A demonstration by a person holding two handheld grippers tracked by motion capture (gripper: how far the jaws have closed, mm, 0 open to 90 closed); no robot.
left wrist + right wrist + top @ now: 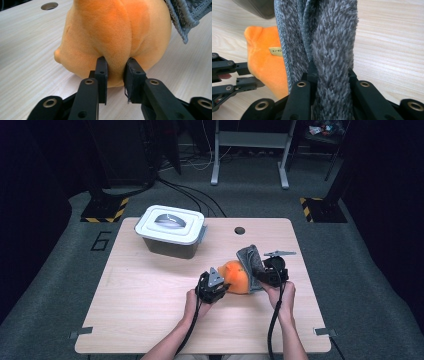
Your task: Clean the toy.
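Desk (150, 290): pale wood, round hole (240, 230) near the far edge at 12 o'clock.
Bin (171, 237): dark body, white lid with a grey handle, at 10 o'clock on the desk, well apart from the hands.
Plush (236, 276): orange, soft, lying at 3 o'clock of the desk's middle, between the two grippers, touching the cloth on its right.
Cloth (252, 260): grey, fuzzy, stitched hem, standing up beside the plush at its 2 o'clock.
Left gripper (222, 287): at the plush's 8 o'clock, jaws pinching a fold of the orange fabric at its lower side.
Right gripper (261, 276): at the plush's 3 o'clock, jaws clamped on a bunched fold of the cloth.
Tag (275, 51): small, yellowish, on the plush, partly hidden by the cloth's hem.
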